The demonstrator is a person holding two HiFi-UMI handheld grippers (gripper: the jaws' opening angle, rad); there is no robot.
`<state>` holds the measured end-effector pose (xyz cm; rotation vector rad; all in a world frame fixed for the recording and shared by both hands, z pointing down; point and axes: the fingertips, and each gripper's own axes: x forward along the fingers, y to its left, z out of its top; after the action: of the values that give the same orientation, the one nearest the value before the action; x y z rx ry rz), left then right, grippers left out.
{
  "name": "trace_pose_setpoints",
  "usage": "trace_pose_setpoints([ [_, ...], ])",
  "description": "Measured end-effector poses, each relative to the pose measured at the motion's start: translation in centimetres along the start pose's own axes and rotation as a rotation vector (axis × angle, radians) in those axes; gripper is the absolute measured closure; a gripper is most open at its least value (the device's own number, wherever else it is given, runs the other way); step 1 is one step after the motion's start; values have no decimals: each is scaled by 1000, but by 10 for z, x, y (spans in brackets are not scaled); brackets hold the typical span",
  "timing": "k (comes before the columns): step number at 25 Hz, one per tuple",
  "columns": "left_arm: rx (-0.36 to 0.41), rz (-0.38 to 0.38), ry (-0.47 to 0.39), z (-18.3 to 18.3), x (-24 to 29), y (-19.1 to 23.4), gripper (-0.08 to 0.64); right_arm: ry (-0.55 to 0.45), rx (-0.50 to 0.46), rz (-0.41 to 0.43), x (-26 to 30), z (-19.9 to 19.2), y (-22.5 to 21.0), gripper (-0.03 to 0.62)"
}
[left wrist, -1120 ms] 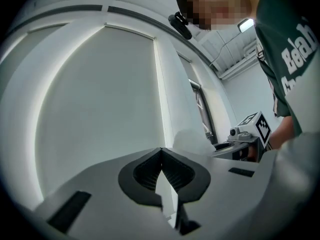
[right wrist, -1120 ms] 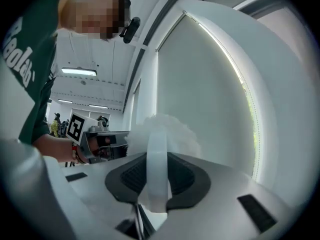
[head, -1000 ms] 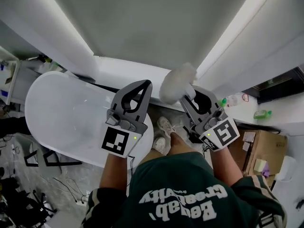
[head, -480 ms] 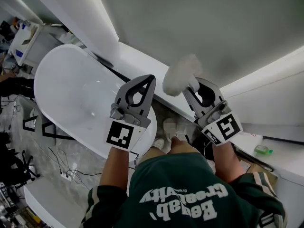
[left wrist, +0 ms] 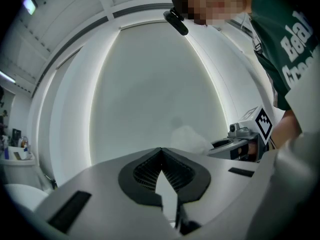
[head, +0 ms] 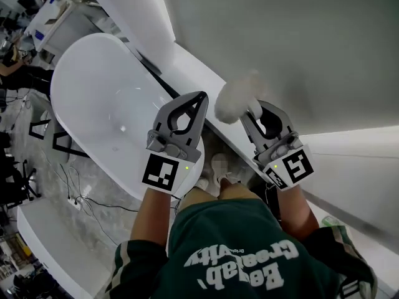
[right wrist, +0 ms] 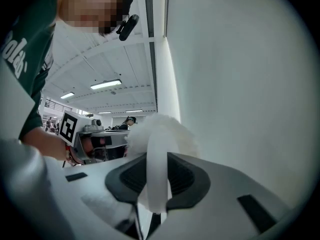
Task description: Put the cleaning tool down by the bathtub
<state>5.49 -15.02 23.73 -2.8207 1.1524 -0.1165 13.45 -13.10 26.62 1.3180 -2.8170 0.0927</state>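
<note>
While a person in a dark green shirt [head: 237, 254] stands at the rounded end of a white bathtub [head: 93, 111], both hand-held grippers point level ahead. The shirt's white chest lettering runs upside down and cannot be read with certainty. Black-and-white square markers [head: 163, 172] on the gripper cubes are the only other print. The left gripper [head: 201, 98] is empty, its jaws closed tip to tip. The right gripper [head: 254, 109] has its jaws clenched on the white handle of the cleaning tool [head: 237, 98], whose fluffy white head is held aloft just right of the tub's end. Pale shoes [head: 218, 167] show below, on the floor. A white ledge [head: 187, 61] and a grey wall [head: 280, 42] lie beyond.
</note>
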Motion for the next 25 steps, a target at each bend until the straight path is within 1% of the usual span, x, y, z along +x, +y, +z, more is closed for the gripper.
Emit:
trace_pose_setpoints([
  [6,-5,43,-7,-13,0,11,560,2,9,35,14,-15,2,497],
  [10,-1,28,-25,-7,5,11,560,-2,-4,31,15,-7,5,497],
  [13,23,23,-46,-4,8,14,560,3,-41,11,20,-5,4,497],
  [16,17,36,-52,-6,6,19,560,36,-86,1,24,-11,9,497],
  [22,-7,47,-33,-20,10,32,560,114,-86,13,44,-32,1,497],
  [25,1,54,-27,-30,14,44,560,156,-77,14,64,-50,-6,497],
])
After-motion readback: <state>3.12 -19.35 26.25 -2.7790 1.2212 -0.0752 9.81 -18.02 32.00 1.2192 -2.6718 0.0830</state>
